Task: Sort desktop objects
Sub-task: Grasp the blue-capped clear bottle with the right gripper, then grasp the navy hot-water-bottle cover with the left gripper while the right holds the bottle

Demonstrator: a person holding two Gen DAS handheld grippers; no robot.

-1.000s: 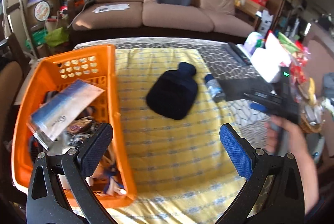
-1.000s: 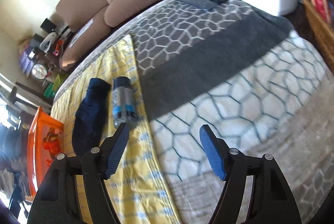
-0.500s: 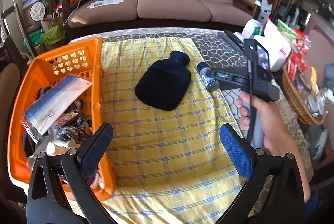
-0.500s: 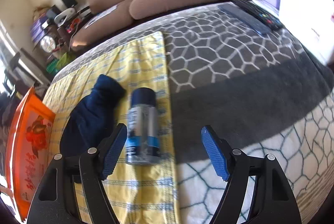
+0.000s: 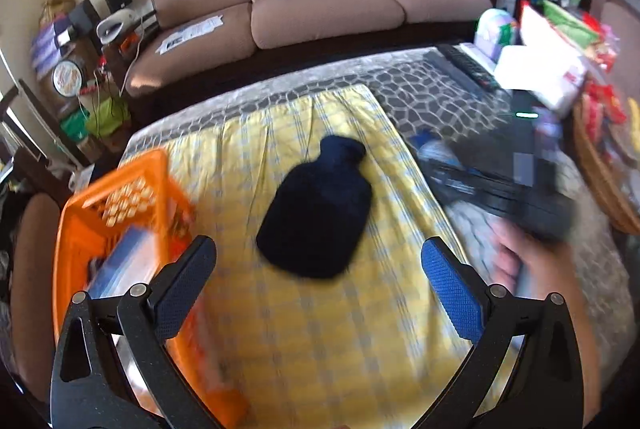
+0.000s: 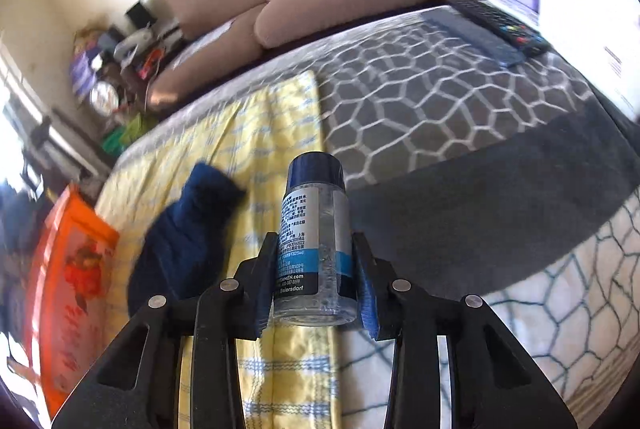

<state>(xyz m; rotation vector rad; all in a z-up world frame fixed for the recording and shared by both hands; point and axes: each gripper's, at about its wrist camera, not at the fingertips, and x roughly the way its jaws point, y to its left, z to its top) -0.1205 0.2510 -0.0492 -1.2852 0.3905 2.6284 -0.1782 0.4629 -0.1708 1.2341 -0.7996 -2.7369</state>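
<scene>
Leftward of the yellow cloth (image 5: 320, 329), the orange basket (image 5: 80, 229) holds a blurred blue-and-white packet (image 5: 124, 265). Right gripper (image 6: 316, 281) has just closed; its pads clamp a clear bottle (image 6: 316, 229) over the cloth's right edge. Left gripper (image 5: 320, 281) gapes wide, empty.

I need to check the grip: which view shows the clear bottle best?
The right wrist view: the bottle sits sharp and centred between the right gripper's pads, label readable, jaws just closed on it. The left wrist view shows only a blurred glimpse behind the moving gripper.
</scene>
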